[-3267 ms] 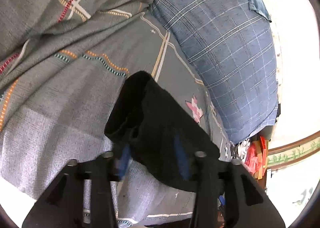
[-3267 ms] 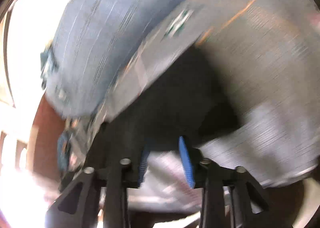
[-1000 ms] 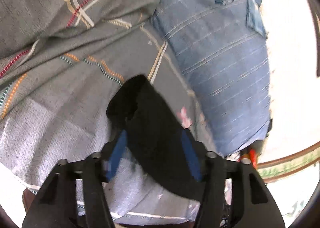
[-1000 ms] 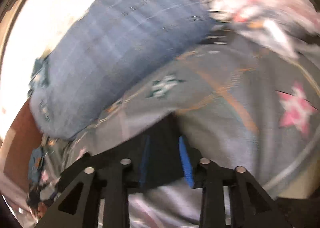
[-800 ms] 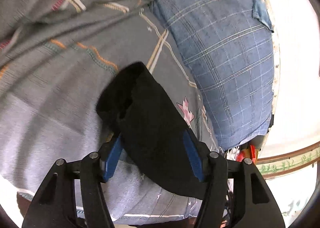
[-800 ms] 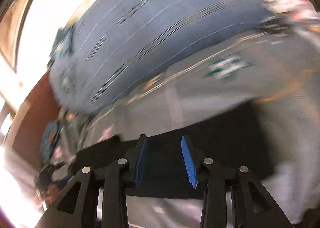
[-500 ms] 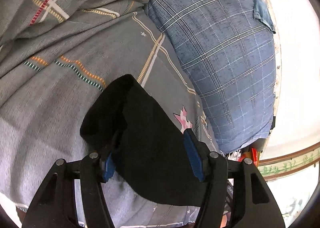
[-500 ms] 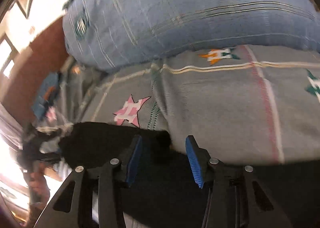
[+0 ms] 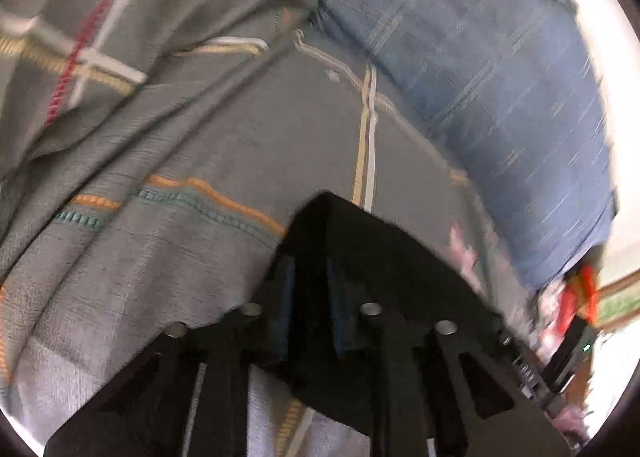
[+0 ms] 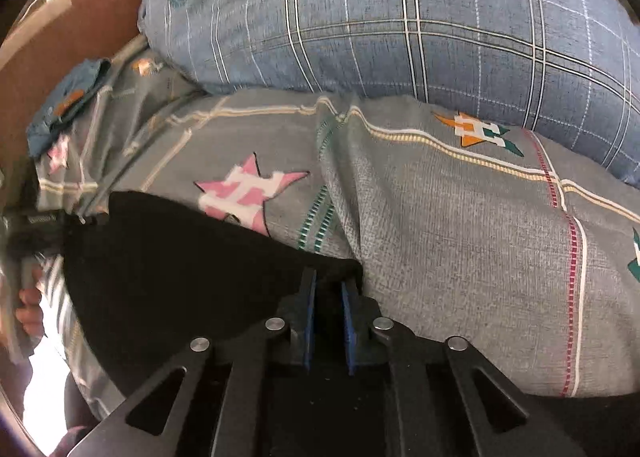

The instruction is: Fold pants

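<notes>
The black pants (image 9: 384,269) lie on a grey patterned bedsheet (image 9: 192,161). My left gripper (image 9: 310,269) is shut on a corner of the pants, its blue pads pressed into the black cloth. In the right wrist view the pants (image 10: 168,265) spread to the left over the sheet (image 10: 460,225). My right gripper (image 10: 329,289) is shut on the pants' other corner, with cloth pinched between its blue pads. The left gripper also shows at the far left edge of the right wrist view (image 10: 36,233), held by a hand.
A large blue plaid pillow (image 9: 488,69) lies at the back of the bed; it fills the top of the right wrist view (image 10: 400,17). A brown headboard (image 10: 68,37) stands behind it. Colourful clutter (image 9: 576,297) sits past the bed's edge.
Both grippers were open around the pants and have now closed on the cloth. The left view has shifted and blurred; the right gripper has settled at the pants' right corner.
</notes>
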The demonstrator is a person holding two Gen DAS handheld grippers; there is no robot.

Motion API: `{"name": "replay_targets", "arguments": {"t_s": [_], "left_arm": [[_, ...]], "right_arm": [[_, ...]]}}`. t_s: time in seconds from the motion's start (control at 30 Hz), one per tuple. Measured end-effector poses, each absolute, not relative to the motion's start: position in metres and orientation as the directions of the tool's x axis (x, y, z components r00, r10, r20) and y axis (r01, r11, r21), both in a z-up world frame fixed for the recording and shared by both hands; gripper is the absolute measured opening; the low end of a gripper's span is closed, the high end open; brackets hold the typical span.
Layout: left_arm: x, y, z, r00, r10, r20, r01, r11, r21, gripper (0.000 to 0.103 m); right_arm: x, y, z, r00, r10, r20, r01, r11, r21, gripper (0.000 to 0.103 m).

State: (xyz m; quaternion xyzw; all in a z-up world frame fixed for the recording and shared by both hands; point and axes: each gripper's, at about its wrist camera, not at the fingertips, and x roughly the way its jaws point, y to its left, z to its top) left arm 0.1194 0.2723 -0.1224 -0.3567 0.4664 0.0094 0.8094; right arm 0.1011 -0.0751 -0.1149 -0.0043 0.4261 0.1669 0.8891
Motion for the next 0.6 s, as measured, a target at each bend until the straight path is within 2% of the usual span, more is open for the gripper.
{"name": "replay_targets", "arguments": {"t_s": [0.13, 0.17, 0.23, 0.27, 0.3, 0.37, 0.53, 0.6], "left_arm": [[0.099, 0.296, -0.1, 0.64, -0.316, -0.701, -0.367, 0.675, -0.639, 0.014], [0.094, 0.299, -0.094, 0.655, -0.313, -0.688, -0.365, 0.666, -0.65, 0.017], [0.085, 0.3, -0.081, 0.671, -0.31, -0.673, -0.353, 0.665, -0.658, 0.027], [0.082, 0.296, -0.075, 0.674, -0.307, -0.672, -0.341, 0.678, -0.651, 0.039], [0.079, 0.288, -0.07, 0.672, -0.301, -0.676, -0.326, 0.701, -0.635, 0.05], [0.077, 0.262, -0.062, 0.666, -0.314, -0.677, -0.269, 0.745, -0.611, 0.06], [0.108, 0.166, -0.06, 0.547, -0.448, -0.707, -0.086, 0.81, -0.58, 0.062], [0.124, 0.114, -0.058, 0.474, -0.485, -0.735, 0.003, 0.836, -0.549, 0.062]], "right_arm": [[0.079, -0.097, -0.095, 0.593, 0.343, -0.728, -0.274, 0.937, 0.217, 0.022], [0.071, -0.103, -0.091, 0.601, 0.354, -0.716, -0.27, 0.934, 0.236, 0.028], [0.044, -0.129, -0.081, 0.631, 0.367, -0.683, -0.235, 0.93, 0.282, 0.04], [0.032, -0.141, -0.079, 0.645, 0.364, -0.672, -0.212, 0.93, 0.3, 0.047], [0.019, -0.155, -0.079, 0.66, 0.353, -0.663, -0.176, 0.931, 0.32, 0.05], [-0.017, -0.198, -0.088, 0.689, 0.31, -0.655, -0.054, 0.923, 0.381, 0.055], [-0.104, -0.293, -0.123, 0.742, 0.147, -0.653, 0.258, 0.838, 0.482, 0.058], [-0.124, -0.317, -0.136, 0.754, 0.129, -0.644, 0.318, 0.785, 0.531, 0.058]]}}
